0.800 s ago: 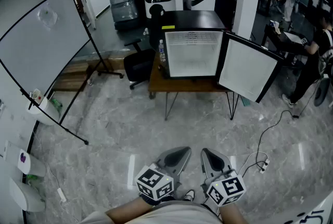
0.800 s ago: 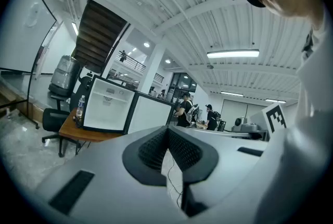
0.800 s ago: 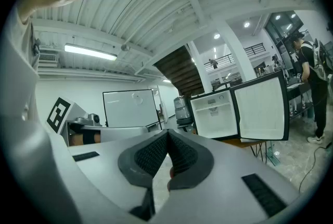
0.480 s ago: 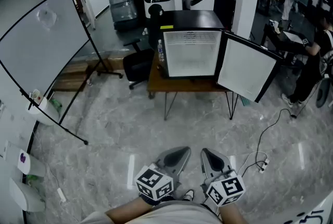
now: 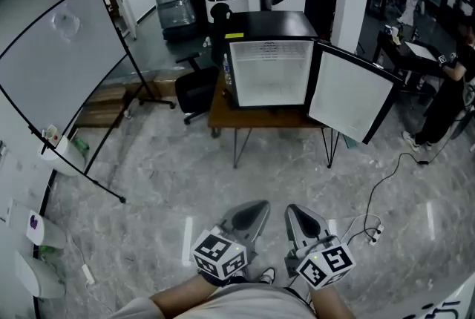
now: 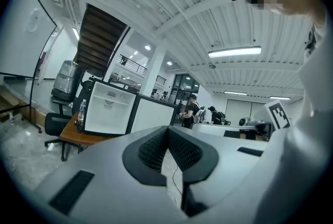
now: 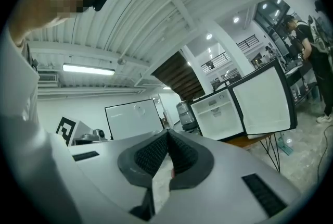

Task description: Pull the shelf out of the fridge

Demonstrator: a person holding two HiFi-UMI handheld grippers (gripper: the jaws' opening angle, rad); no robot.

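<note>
Head view is showing the left gripper and right gripper hanging low over the floor, each with its fingers pressing together on nothing. The fridge is standing well ahead of the fingertips on a table, its door hanging open at the right. The shelf inside is showing too small to make out.

On the wooden hairpin-leg tabletop: black boxy mini fridge, its door open rightward. Left of tabletop: black office chair. Farther left: large freestanding whiteboard.
</note>
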